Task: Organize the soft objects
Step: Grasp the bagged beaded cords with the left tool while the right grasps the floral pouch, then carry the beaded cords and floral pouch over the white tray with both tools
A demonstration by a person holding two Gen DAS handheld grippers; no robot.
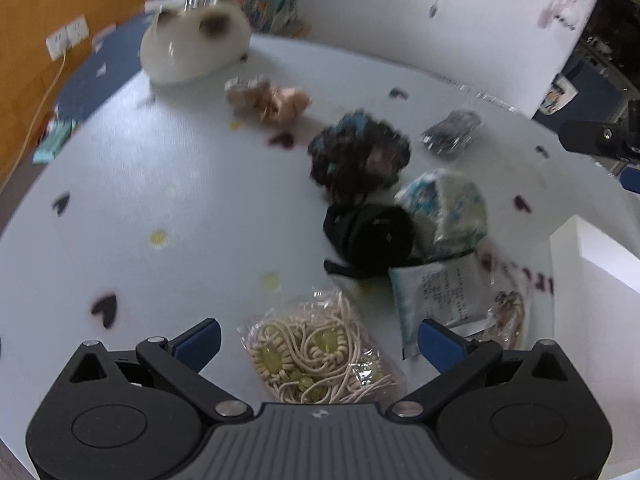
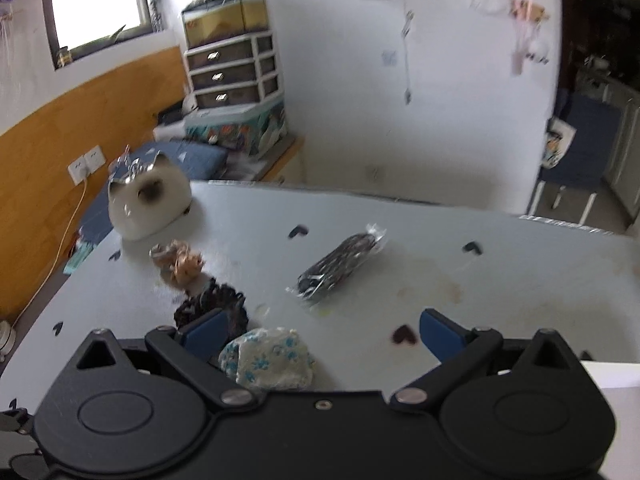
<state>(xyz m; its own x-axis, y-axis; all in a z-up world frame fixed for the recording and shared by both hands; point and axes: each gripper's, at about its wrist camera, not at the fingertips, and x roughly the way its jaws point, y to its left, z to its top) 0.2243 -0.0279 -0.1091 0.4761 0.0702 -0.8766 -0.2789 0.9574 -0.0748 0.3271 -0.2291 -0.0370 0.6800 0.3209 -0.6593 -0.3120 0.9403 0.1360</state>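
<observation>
Between my left gripper's [image 1: 319,342] wide-spread, empty jaws lies a clear bag of beige hair ties [image 1: 316,356]; my right gripper [image 2: 320,334] gapes empty too, a blue-flowered cloth bundle [image 2: 267,357] beside its left finger.

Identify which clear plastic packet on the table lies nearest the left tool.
The clear packet of beige hair ties with yellow beads, lying between the open left tool fingers; the dark-filled packet lies far beyond.
</observation>
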